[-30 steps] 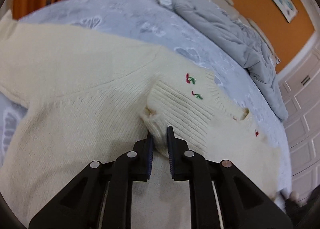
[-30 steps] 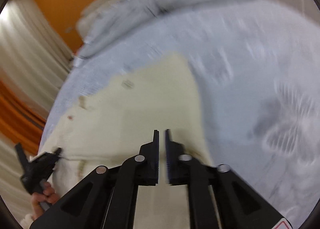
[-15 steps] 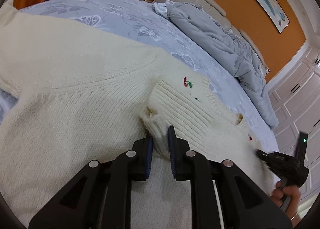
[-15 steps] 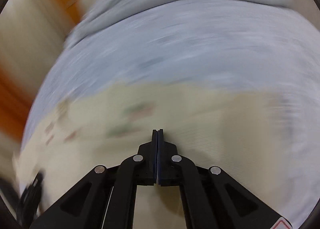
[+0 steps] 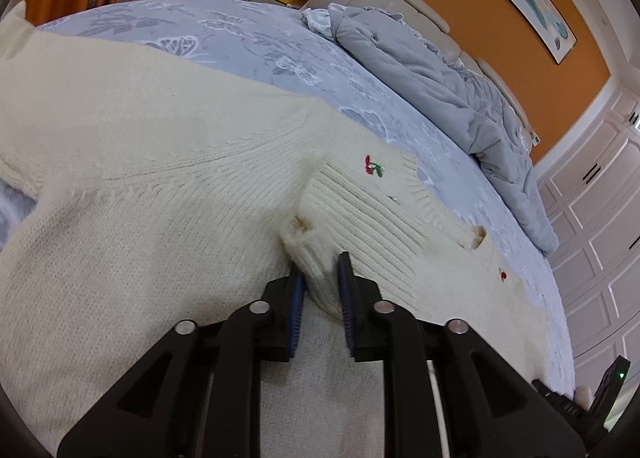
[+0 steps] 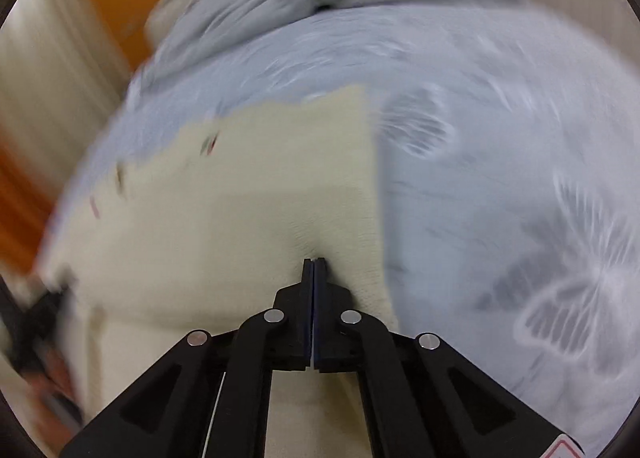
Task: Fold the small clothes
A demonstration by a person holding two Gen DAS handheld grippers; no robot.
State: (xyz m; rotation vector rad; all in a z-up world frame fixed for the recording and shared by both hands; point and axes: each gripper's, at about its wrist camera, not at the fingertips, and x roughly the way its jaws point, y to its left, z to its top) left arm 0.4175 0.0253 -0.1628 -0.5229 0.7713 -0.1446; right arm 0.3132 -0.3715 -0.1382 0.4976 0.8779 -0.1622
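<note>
Left claw (image 5: 320,270), sweater (image 5: 140,185), bed (image 5: 248,33).

The cream sweater (image 5: 168,185) is coarse, matt knitted wool with a ribbed collar, the bed sheet (image 5: 256,41) smooth cloth with a faint woven sheen, the far grey quilt (image 5: 448,85) soft and matt, and the left hand-held gripper (image 5: 320,278) matt black plastic with bright metal pins.

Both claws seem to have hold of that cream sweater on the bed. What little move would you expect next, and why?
Probably a short lift and carry across, to lay a fold. The left gripper pinches the ribbed collar of the cream sweater; the right gripper is shut on the knit near its side edge. The sweater lies nearly flat on the bed.
</note>
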